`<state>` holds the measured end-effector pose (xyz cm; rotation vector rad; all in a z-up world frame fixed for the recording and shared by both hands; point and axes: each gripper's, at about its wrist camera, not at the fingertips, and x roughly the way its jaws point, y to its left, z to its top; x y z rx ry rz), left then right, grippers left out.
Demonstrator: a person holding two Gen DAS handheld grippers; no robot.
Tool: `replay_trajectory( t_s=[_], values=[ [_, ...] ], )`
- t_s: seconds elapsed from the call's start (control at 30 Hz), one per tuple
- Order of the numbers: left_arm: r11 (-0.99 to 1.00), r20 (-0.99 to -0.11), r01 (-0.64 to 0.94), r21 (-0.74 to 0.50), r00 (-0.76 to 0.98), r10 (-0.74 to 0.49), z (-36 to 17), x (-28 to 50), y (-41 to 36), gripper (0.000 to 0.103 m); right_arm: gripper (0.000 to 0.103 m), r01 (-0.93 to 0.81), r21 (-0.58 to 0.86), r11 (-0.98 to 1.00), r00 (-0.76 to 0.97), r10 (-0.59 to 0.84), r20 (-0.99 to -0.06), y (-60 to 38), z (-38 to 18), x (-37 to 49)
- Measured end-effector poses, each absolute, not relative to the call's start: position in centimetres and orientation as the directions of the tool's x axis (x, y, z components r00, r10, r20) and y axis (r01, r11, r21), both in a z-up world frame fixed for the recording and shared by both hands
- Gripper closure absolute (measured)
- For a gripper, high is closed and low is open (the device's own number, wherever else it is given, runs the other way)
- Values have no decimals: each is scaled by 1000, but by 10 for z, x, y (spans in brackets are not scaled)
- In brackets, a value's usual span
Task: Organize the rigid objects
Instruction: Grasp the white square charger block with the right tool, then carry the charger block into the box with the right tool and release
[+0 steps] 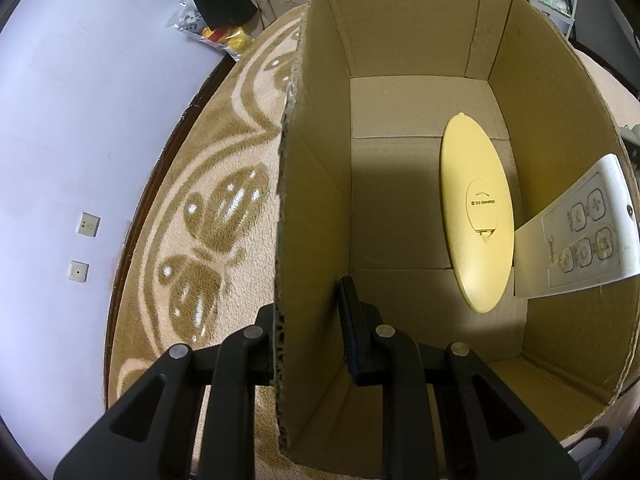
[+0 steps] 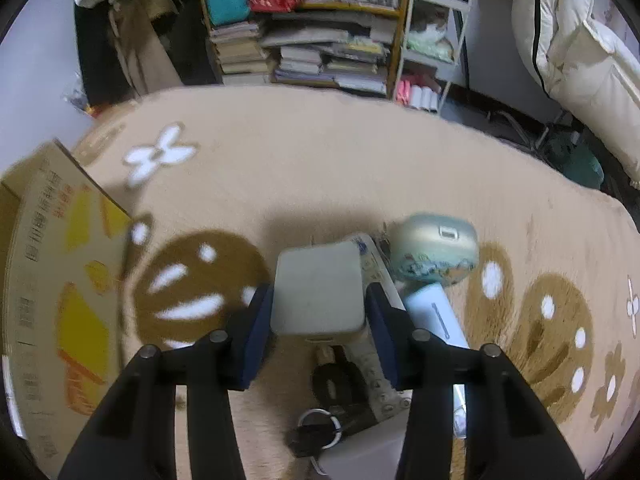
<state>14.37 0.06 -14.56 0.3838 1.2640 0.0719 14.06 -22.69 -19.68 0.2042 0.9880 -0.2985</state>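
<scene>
1. The left gripper [image 1: 308, 336] is clamped on the near wall of the cardboard box [image 1: 320, 184], 1 finger outside and 1 inside, steadying it on the rug [image 1: 224, 216].
2. Inside the box, 2 things are already stowed: a yellow oval case [image 1: 476, 216] leaning on its edge, and a white remote [image 1: 588, 228] against the right wall.
3. In the right wrist view, the box [image 2: 60, 280] sits at the far left.
4. The right gripper [image 2: 319, 320] is closed on a grey square case [image 2: 320, 292], apparently lifted above the pile.
5. Left on the rug: a long white remote [image 2: 376, 352], a pale blue block [image 2: 432, 312], a round printed case [image 2: 436, 252] and keys [image 2: 320, 428].
6. By my reckoning the job is under half done.
</scene>
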Motion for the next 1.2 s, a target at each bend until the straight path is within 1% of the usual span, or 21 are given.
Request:
replay_trajectory(
  t_s=[0.2,0.37,0.67,0.8,0.93,1.03,1.2],
  values=[
    [939,-918,150,308,307,252,-144,144,2,82,56,252,78,965,613,-97,-784,-198,-162,133],
    [937,-916,154,314,310,256,-143,144,3,82,56,165,142,976,684,-9,-730,-172,-136,126],
    [937,-915,153,315,310,257,-143,145,3,82,56,5,203,979,763,127,-634,-121,-108,116],
    [936,-915,151,318,310,260,-142,145,3,82,56,-50,187,981,757,159,-634,-104,-108,116],
    [937,-915,148,316,309,260,-142,146,4,82,56,-32,168,985,765,132,-630,-100,-109,114],
    [936,-914,149,320,310,263,-143,145,3,82,56,-26,181,983,786,132,-604,-103,-104,111],
    [937,-915,147,316,309,260,-143,145,2,82,56,-92,206,974,806,194,-559,-100,-96,102]
  ],
)
